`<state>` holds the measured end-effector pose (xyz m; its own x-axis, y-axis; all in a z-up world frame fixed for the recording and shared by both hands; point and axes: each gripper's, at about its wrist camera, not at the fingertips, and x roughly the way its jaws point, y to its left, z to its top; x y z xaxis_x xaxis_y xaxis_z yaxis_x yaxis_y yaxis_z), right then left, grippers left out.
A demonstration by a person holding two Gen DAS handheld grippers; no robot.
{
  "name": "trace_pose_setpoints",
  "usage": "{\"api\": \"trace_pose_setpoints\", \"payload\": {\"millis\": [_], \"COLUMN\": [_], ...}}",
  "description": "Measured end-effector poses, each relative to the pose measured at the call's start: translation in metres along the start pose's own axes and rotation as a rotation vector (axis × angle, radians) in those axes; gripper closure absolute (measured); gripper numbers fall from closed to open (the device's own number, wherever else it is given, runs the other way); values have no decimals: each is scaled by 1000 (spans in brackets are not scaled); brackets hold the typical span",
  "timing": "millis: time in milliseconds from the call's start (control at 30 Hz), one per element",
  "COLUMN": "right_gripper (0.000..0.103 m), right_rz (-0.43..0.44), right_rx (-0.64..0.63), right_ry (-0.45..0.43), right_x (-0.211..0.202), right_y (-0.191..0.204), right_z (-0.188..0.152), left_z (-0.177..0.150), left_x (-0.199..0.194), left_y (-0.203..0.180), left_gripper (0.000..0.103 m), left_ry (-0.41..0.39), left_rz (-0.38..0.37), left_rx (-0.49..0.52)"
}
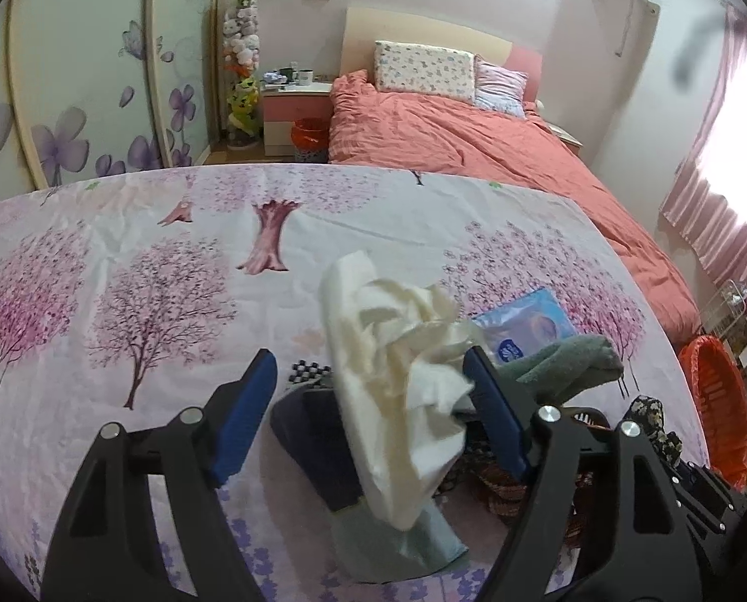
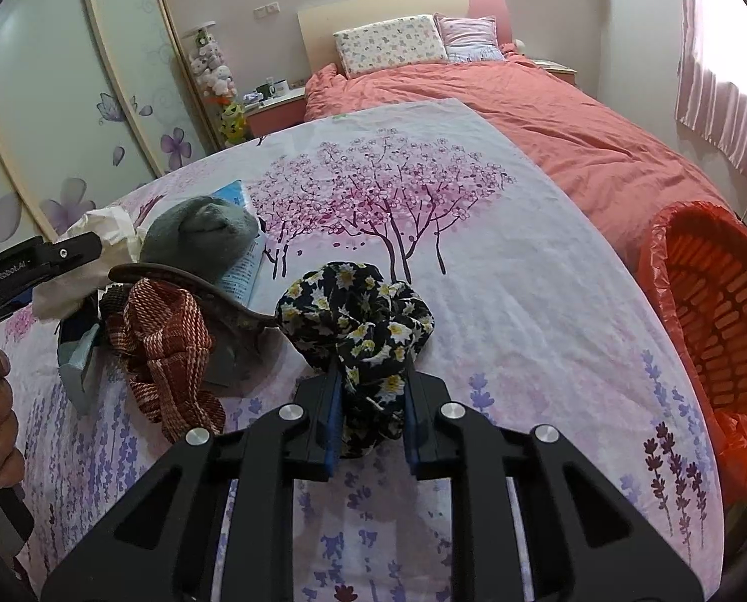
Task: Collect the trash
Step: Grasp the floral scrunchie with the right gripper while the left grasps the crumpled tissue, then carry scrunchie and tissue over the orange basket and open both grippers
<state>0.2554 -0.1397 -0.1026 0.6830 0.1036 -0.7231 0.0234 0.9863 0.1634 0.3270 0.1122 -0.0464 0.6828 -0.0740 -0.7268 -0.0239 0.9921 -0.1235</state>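
Gripping a floral cloth bundle [image 2: 356, 321] over the desk [image 2: 524, 301], the right hand-held gripper [image 2: 371, 421] is clenched; the orange bin [image 2: 714, 301] waits at 3 o'clock. Left hand-held gripper [image 1: 371, 391] is released around crumpled tissue [image 1: 398, 351]. Judged next: carry rightward, drop.

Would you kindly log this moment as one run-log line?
left claw: open around crumpled tissue | right claw: shut on floral scrunchie | orange bin: right of table, unused

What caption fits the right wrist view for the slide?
Right gripper shut on a black floral cloth over the blossom-print bedsheet, with the orange-lined trash basket at right.
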Motion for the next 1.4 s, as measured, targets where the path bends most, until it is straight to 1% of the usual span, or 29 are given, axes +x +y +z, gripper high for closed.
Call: {"api": "trace_pose_setpoints", "payload": {"millis": [67,167,267,467,767,1000,1400], "right_gripper": [84,84,84,84,84,84,84], "right_rz": [0,-1,-2,-4,-11,-10,-20], "right_rx": [-1,-3,-2,10,17,21,46], "right_ry": [0,-2,-3,-20,-54,-99,-186], "right_x": [0,0,0,-9,-25,-46,-80], "right_y": [0,-1,-2,-7,-12,-16,-31], "right_z": [0,0,0,3,8,12,18], "left_z": [0,-1,0,3,8,7,-2], "left_x": [4,6,3,-11,-35,-57,-87], "left_y": [-4,-6,-7,-7,-10,-25,-66], "left_gripper": [52,61,63,65,65,65,65], "left_ry": [11,13,0,-39,-74,-105,-136], "left_rz": [-17,-22,-29,-16,-19,-35,-90], "left_rx": [17,17,20,37,39,64,131]}}
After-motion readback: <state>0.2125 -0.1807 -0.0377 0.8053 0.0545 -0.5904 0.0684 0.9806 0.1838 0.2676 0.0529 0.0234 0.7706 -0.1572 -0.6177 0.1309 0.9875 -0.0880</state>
